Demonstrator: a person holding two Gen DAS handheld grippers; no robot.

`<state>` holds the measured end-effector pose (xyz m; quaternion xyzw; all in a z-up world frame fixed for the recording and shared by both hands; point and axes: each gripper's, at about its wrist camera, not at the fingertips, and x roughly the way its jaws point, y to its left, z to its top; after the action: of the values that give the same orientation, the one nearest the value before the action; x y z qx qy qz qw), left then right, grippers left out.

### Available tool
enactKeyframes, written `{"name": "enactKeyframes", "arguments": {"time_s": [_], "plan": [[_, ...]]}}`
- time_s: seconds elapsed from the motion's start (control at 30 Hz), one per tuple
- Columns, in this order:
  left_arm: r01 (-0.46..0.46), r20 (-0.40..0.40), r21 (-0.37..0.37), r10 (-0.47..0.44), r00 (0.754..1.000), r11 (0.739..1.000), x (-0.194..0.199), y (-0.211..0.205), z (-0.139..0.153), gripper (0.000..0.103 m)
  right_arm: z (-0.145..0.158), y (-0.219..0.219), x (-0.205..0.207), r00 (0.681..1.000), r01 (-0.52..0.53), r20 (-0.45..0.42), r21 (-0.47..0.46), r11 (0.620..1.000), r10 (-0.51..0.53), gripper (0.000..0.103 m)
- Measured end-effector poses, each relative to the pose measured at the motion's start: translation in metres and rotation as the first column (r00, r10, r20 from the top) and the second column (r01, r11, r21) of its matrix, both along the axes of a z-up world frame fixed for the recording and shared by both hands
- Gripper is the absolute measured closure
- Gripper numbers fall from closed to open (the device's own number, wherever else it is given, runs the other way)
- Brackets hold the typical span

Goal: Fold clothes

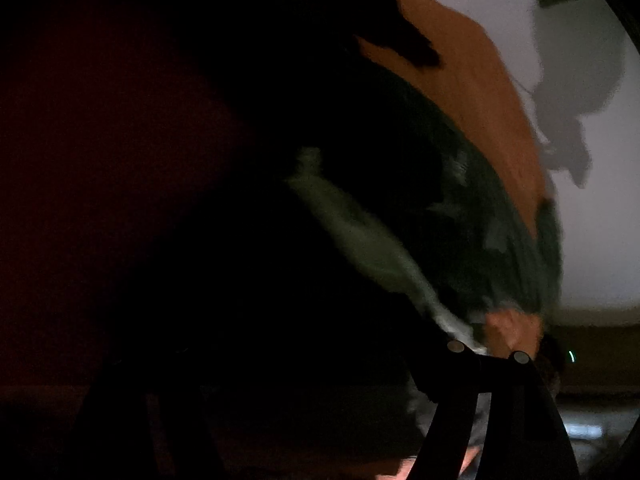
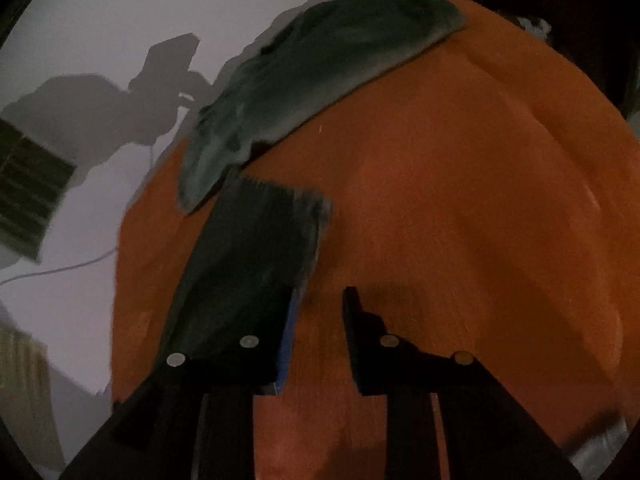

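A dark green-grey garment [image 2: 304,80] lies crumpled across the far part of an orange cloth-covered surface [image 2: 460,200]. My right gripper [image 2: 316,300] is open above the orange surface, just short of the garment's near edge; its left finger [image 2: 260,248] is long and dark, its right finger [image 2: 360,328] shorter. In the left wrist view the garment [image 1: 500,220] hangs right over the camera and blacks out most of the frame; a pale inner fold [image 1: 360,232] shows. Only the left gripper's right finger [image 1: 516,392] shows, its tip at the cloth; the other finger is lost in darkness.
A white wall [image 2: 100,32] behind the surface carries shadows of the grippers. A white cable [image 2: 52,270] runs along the left. A dark slatted object [image 2: 28,184] sits at the far left. The orange surface's edge [image 1: 480,92] shows in the left wrist view.
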<state>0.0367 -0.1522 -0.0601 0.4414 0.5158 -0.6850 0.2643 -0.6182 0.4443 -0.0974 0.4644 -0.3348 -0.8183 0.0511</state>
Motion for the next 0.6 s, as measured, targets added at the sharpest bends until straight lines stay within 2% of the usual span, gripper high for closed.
{"name": "enactKeyframes", "arguments": {"time_s": [0.13,0.23,0.33,0.47,0.53,0.6], "plan": [[-0.117,0.006,-0.008,0.117,0.993,0.993,0.055,0.003,0.009,0.028,-0.001,0.025,0.079,1.0,0.007,-0.007,-0.049,0.999,-0.007,0.081],[-0.127,0.038,-0.014,0.128,0.991,0.992,0.075,-0.002,0.004,0.028,-0.005,0.047,0.149,0.997,0.074,-0.012,-0.05,0.996,-0.074,0.081],[-0.123,0.048,0.018,0.122,0.991,0.992,0.082,0.002,-0.002,0.028,-0.01,0.067,0.21,0.989,0.148,0.005,-0.073,0.986,-0.148,0.081],[-0.073,0.082,0.038,0.07,0.994,0.997,0.089,0.003,-0.017,0.028,-0.017,0.099,0.289,0.971,0.239,0.032,-0.086,0.967,-0.238,0.081],[-0.057,0.09,0.054,0.052,0.995,0.997,0.09,0.004,-0.027,0.028,-0.023,0.111,0.316,0.961,0.276,0.052,-0.087,0.957,-0.272,0.074],[-0.033,0.084,0.065,0.027,0.996,0.997,0.084,0.007,-0.035,0.028,-0.03,0.12,0.336,0.95,0.308,0.078,-0.083,0.948,-0.302,0.073]]}}
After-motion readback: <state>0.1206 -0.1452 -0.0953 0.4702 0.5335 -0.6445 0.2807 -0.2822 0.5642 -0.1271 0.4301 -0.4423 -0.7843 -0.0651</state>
